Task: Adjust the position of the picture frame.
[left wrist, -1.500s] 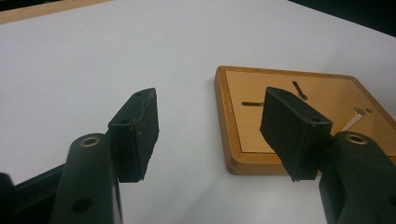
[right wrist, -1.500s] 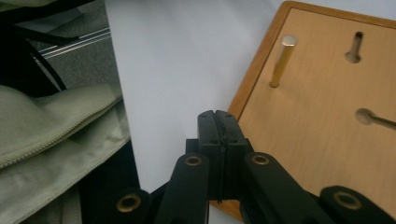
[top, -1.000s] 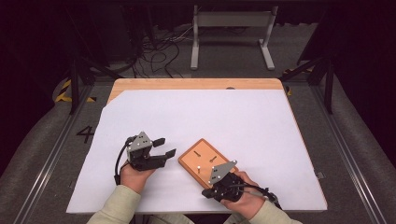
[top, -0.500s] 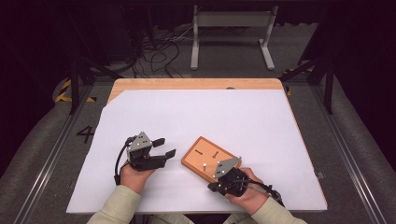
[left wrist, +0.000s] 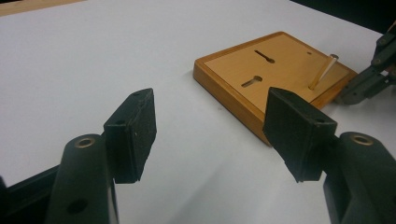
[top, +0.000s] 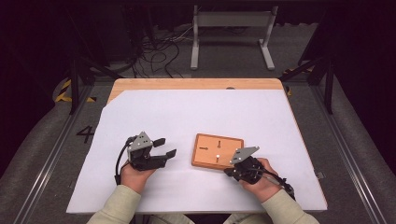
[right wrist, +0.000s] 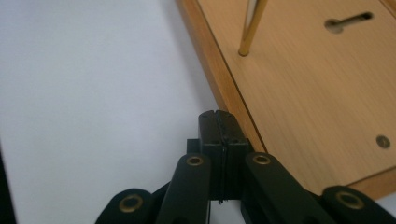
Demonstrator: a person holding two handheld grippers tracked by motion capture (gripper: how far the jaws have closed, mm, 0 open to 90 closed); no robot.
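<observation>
Wooden board (top: 217, 151) holds one upright pin (right wrist: 250, 25). Right gripper (top: 228, 171), jaws pressed together and empty, sits at its edge; left gripper (top: 166, 148) gapes wide, empty.

smooth satin wooden board (top: 217, 151), matt white paper sheet (top: 187, 116), matt black rubbery fingers (left wrist: 135, 126)

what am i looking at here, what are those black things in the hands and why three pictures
A person sits at a table covered by a white sheet and holds a hand-held gripping tool in each hand. The high view looks down from above; the other two come from cameras riding on each tool. The left tongs stand open and hold nothing. The right tongs are shut, also on nothing, at the edge of a wooden board. The board has keyhole-shaped slots and a thin pin standing in it.
</observation>
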